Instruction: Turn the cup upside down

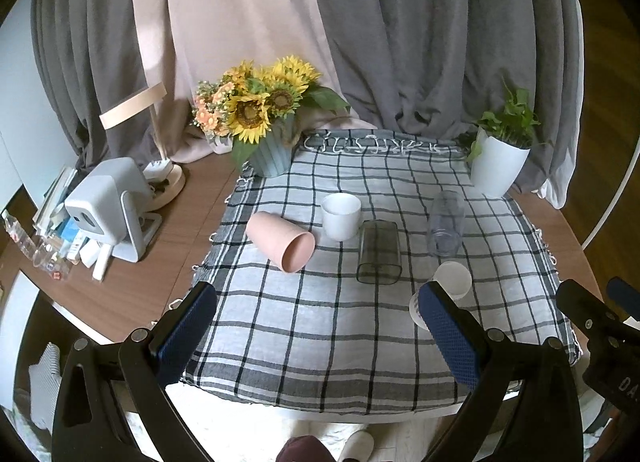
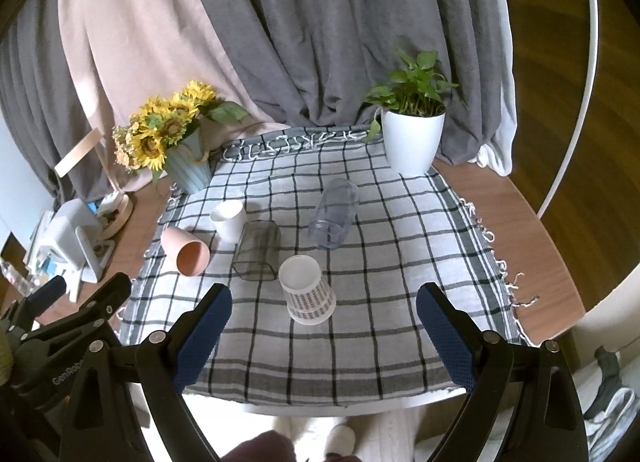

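The left gripper (image 1: 316, 326) hangs over the near edge of the checked cloth (image 1: 320, 342), its blue-padded jaws spread wide with nothing between them. On the cloth a pink cup (image 1: 280, 240) lies on its side at left, a white cup (image 1: 341, 215) stands upright just beside it, a smoky square glass (image 1: 379, 252) and a clear glass (image 1: 446, 224) lie further right. A white paper cup (image 1: 450, 282) shows partly behind the right finger. Sunflowers (image 1: 260, 102) stand at the far left.
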A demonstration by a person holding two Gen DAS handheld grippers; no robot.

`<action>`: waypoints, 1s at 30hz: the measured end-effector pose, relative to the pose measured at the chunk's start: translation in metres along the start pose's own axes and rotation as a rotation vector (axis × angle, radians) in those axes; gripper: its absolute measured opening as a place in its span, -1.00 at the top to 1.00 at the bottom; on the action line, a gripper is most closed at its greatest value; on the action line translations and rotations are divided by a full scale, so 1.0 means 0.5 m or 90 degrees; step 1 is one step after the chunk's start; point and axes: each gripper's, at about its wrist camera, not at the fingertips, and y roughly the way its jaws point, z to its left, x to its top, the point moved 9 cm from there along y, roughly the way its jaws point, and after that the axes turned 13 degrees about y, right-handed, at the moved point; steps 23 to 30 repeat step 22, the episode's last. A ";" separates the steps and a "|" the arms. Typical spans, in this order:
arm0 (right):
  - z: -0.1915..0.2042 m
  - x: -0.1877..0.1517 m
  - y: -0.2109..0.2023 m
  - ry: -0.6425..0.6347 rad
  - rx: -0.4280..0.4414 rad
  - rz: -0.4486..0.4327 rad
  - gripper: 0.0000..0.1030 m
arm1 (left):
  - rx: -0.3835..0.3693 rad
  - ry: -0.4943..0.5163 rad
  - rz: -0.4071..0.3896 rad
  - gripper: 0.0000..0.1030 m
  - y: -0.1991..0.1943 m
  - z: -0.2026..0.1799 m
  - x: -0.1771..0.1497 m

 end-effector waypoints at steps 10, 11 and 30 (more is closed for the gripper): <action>0.001 -0.003 0.001 -0.004 -0.003 0.004 -0.82 | 0.002 0.008 0.002 -1.00 0.001 -0.006 -0.003; 0.001 -0.003 0.001 -0.004 -0.004 0.004 -0.82 | 0.001 0.007 0.002 -1.00 0.001 -0.007 -0.002; -0.005 -0.004 0.005 -0.003 -0.004 0.009 -0.82 | -0.011 0.011 0.005 -1.00 0.008 -0.013 0.000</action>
